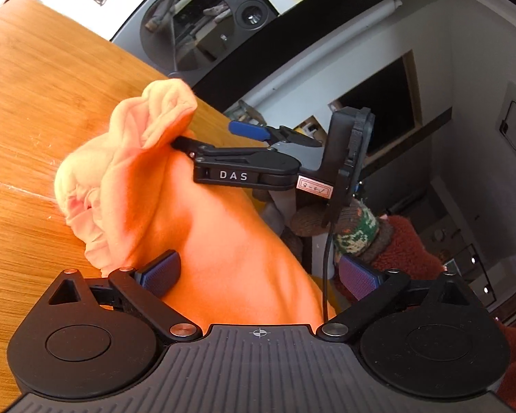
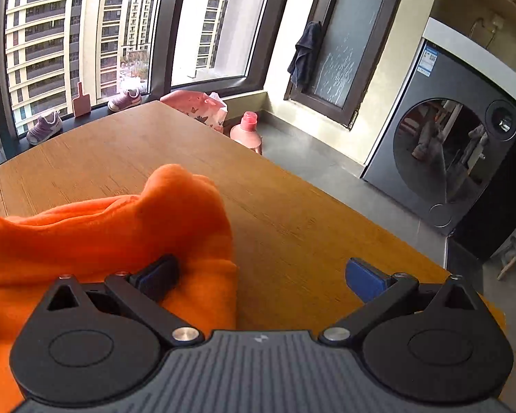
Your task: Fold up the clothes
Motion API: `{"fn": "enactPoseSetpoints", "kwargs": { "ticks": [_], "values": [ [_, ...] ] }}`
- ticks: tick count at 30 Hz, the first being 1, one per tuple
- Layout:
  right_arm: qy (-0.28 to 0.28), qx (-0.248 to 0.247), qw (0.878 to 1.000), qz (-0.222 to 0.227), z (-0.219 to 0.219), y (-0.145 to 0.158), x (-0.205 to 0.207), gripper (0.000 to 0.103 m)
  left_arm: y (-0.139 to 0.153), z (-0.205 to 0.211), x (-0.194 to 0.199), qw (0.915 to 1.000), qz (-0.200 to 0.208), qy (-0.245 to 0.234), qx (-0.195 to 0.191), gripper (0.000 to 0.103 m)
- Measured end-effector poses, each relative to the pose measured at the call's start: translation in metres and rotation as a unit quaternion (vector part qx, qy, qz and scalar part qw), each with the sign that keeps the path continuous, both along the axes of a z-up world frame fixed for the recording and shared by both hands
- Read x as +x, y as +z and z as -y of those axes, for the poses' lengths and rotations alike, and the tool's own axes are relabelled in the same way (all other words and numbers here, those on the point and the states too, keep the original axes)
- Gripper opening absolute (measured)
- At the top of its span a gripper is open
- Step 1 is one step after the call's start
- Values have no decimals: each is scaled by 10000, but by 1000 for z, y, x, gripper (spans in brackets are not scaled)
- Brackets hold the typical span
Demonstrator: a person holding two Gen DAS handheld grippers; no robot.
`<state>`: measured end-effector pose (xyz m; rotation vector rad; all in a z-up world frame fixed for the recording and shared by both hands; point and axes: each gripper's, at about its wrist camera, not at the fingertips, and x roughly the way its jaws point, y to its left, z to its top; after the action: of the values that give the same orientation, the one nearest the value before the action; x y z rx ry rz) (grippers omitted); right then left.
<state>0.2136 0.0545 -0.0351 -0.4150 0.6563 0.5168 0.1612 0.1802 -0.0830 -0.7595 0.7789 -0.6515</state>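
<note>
My left tongs stand wide apart over the orange garment, nothing pinched between the blue pads, while my right tongs are also spread, their left pad resting against the cloth and the right pad over bare wood. In the left wrist view the right tongs reach in from the right of the frame, one finger tucked into a raised fold. The garment lies bunched on the wooden desk, lower left in the right view, with a washing machine at far right.
</note>
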Motion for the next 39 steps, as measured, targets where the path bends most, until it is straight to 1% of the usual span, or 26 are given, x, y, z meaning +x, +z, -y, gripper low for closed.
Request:
{"fn": "enactPoseSetpoints", "kwargs": {
  "ticks": [1,3,8,9,12,14,15,17,18,21,22,24,27,28,29,30,31,33,35,37,39],
  "values": [
    [-116,19,9999,18,3,3,0,103,-1,0,7,10000,-43,12,17,101],
    [-242,-128,9994,222,10,10,-4,103,-2,1,24,9999,-119,37,99,100],
    [-335,-210,9974,597,47,37,-43,103,8,1,63,9977,-15,284,616,99],
    [-325,-170,9974,629,56,42,-53,103,10,0,70,9967,14,346,728,99],
    [-100,267,9988,395,79,47,-93,103,11,-2,78,9971,-79,346,670,99],
    [36,298,9992,249,86,35,-121,103,14,3,72,9962,-41,272,821,99],
    [109,158,9994,282,85,26,-132,103,16,5,68,9956,-16,233,907,99],
    [215,-261,9978,576,81,7,-150,103,23,9,52,9932,91,167,1151,99],
    [230,-348,9963,756,80,4,-156,103,28,10,44,9918,148,160,1256,99],
    [205,-249,9961,827,81,20,-161,103,47,18,11,9845,502,-17,1683,99],
    [222,-168,9962,828,81,27,-163,103,46,20,2,9814,529,-57,1842,99],
    [423,50,9962,756,83,37,-173,103,44,24,-14,9747,541,-129,2163,99],
    [716,-93,9962,486,76,27,-188,103,31,27,-23,9691,380,-103,2437,99],
    [782,-191,9959,418,73,22,-193,103,32,29,-26,9661,400,-115,2549,99],
    [759,-362,9954,449,71,13,-197,103,33,32,-29,9628,437,-132,2665,99],
    [706,-399,9950,579,71,8,-202,103,35,34,-32,9593,474,-148,2781,99],
    [690,-394,9947,647,73,9,-206,103,37,35,-36,9567,491,-141,2864,99],
    [750,-451,9943,608,76,20,-211,103,42,34,-46,9520,527,-90,3015,99],
    [929,-292,9934,613,83,36,-221,103,47,30,-57,9474,584,14,3146,99],
    [1325,-67,9907,304,88,47,-235,103,52,30,-67,9427,688,86,3263,99],
    [1635,212,9863,-94,90,50,-248,103,56,33,-79,9367,827,112,3401,100]
  ]
}}
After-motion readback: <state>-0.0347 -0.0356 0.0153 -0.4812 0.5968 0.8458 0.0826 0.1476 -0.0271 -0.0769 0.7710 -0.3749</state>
